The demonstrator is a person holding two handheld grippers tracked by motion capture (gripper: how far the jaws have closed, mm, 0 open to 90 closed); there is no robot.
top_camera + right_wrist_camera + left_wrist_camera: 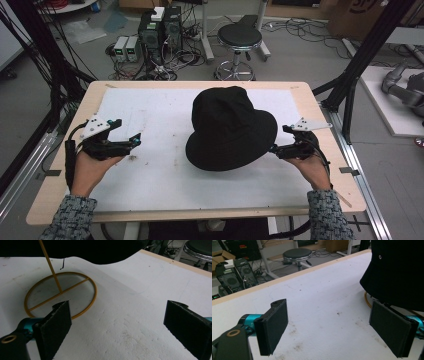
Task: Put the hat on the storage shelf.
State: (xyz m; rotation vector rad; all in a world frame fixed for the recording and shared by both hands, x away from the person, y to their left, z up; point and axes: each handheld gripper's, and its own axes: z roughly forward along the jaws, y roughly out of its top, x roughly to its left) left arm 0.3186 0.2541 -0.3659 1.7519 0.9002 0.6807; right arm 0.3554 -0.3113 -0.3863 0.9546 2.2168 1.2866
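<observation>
A black bucket hat (230, 127) sits raised above the white table cover (150, 175), near the middle right. It rests on a yellow wire stand (60, 293) with a ring base and an upright rod, seen under the brim in the right gripper view. My left gripper (131, 141) is held to the hat's left, open, with empty black pads (273, 326). The hat brim (397, 275) hangs at the upper right of the left gripper view. My right gripper (276, 148) is open at the brim's right edge, its pads (53, 326) wide apart and holding nothing.
The wooden table edge (200, 215) frames the white cover. Beyond the far edge stand a black stool (239, 42), computer towers (160, 27) and loose cables on the floor. Black frame posts (357, 65) rise at the right.
</observation>
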